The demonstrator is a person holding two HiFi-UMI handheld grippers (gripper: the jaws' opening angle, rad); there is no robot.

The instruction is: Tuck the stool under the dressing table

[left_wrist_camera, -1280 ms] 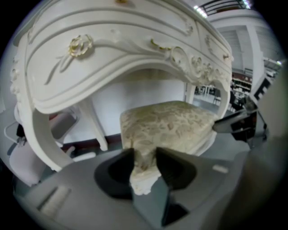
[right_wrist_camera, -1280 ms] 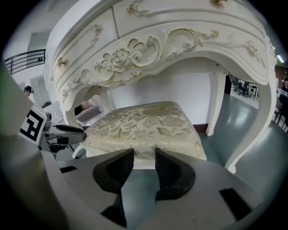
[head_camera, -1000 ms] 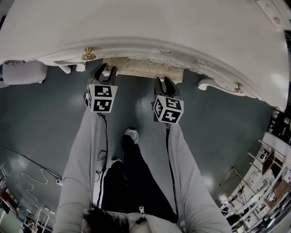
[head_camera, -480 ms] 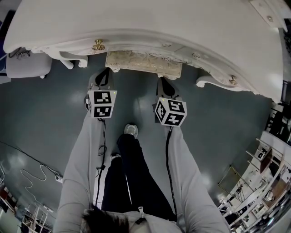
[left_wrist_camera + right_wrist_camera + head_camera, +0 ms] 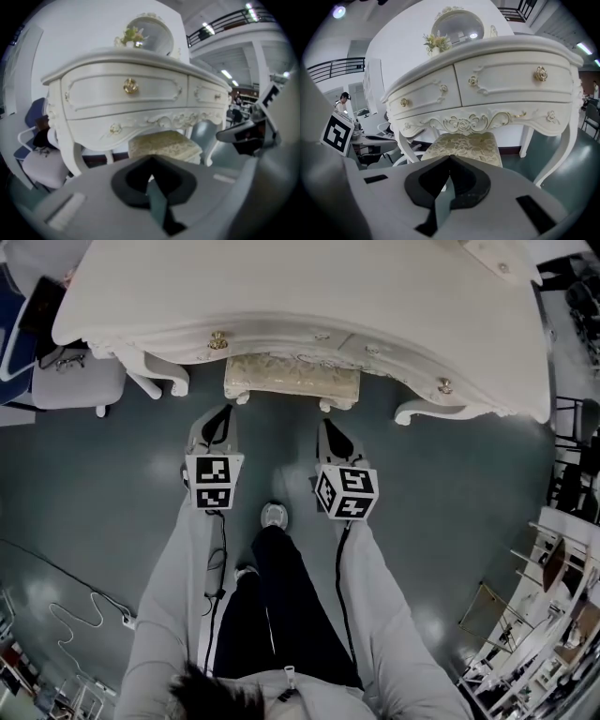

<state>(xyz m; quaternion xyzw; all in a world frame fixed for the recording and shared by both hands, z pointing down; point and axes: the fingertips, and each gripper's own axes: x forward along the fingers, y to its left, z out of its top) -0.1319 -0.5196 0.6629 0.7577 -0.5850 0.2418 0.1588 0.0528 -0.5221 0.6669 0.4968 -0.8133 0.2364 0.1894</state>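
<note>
The stool, with a cream floral cushion, stands partly under the front of the white dressing table; its near edge sticks out. The cushion shows below the table's carved apron in the left gripper view, and the stool sits the same way in the right gripper view. My left gripper is shut and holds nothing, a short way back from the stool. My right gripper is also shut and empty, apart from the stool's right corner.
A pale office chair stands at the table's left leg. A cable lies on the grey floor at the left. Metal racks crowd the right edge. The person's legs and shoe are between the grippers.
Both grippers let go of the stool, shut, and drew back and up from it. The stool stays tucked under the table's front.
</note>
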